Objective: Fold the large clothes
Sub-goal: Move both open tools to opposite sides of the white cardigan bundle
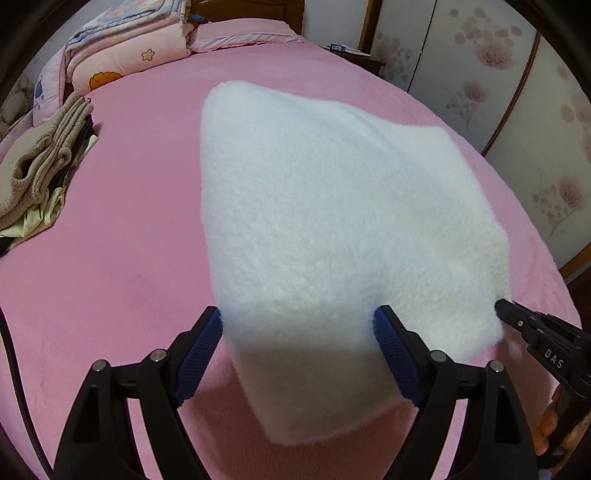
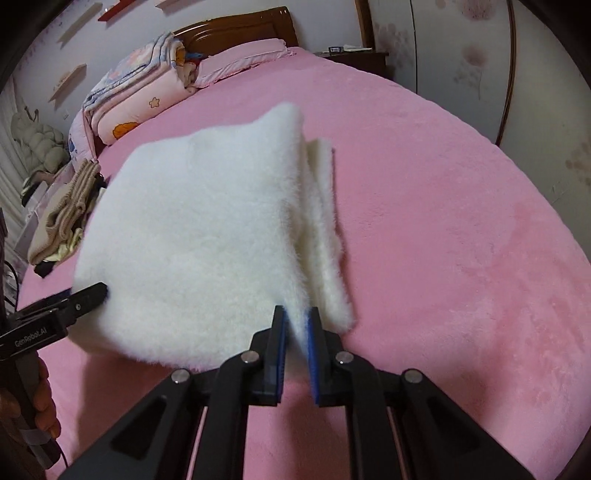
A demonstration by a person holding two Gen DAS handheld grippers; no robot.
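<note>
The right gripper point(image 2: 296, 325), black with blue ribbed pads, is nearly closed and pinches a thin near edge of the fluffy white fleece garment point(image 2: 207, 236) between its two fingers. From that pinch the fleece rises and spreads away to the left and far side as a lifted sheet, while a narrower folded strip of the same white fabric trails along the pink plush bed cover point(image 2: 443, 221) just right of the fingers. The left gripper point(image 1: 297, 325) is spread wide, its blue pads standing on either side of the near part of the garment point(image 1: 332, 206); whether the pads actually press the fabric cannot be told, since the fleece hangs between them without being squeezed. In the left wrist view the tip of the right gripper point(image 1: 508, 314) meets the garment's near right corner, and in the right wrist view the tip of the left gripper point(image 2: 94, 293) touches the fleece's near left edge. The white garment sits about the middle of the bed, partly held up above the cover. At the far left lie a heap of beige knitted clothes point(image 1: 40, 162) and a stack of folded pink patterned quilts point(image 1: 125, 48), with a pink pillow point(image 2: 240, 55) beside the brown wooden headboard point(image 2: 236, 26).
</note>
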